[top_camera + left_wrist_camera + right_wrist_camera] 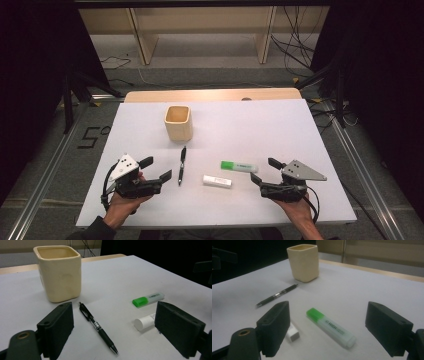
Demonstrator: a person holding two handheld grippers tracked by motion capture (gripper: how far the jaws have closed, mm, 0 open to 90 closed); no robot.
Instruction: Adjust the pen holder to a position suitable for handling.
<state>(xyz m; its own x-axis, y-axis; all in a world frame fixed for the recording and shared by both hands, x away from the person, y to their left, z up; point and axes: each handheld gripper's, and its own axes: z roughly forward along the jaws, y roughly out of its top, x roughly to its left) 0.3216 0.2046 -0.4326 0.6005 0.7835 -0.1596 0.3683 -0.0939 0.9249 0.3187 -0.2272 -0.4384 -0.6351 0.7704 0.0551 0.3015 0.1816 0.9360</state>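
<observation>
A cream square cup (178, 122) stands upright on the white table (250, 125), also seen as the cup (59, 272) and the cup (304, 262). In front of it lie a black pen (182, 165), a green-capped highlighter (239, 166) and a white stick-shaped tube (217, 181). My left gripper (156, 169) rests low at the front left, open, jaws empty, facing the pen (98, 327). My right gripper (265, 171) rests at the front right, open and empty, facing the highlighter (330, 327) with the white tube (292, 333) partly behind its left jaw.
The table's front edge runs just below both hands. Beyond the far wooden edge (212, 95) are a floor with cables (295, 45) and a wooden frame (200, 30). Metal rails (45, 175) flank the table. Bare table surface lies to the right of the cup.
</observation>
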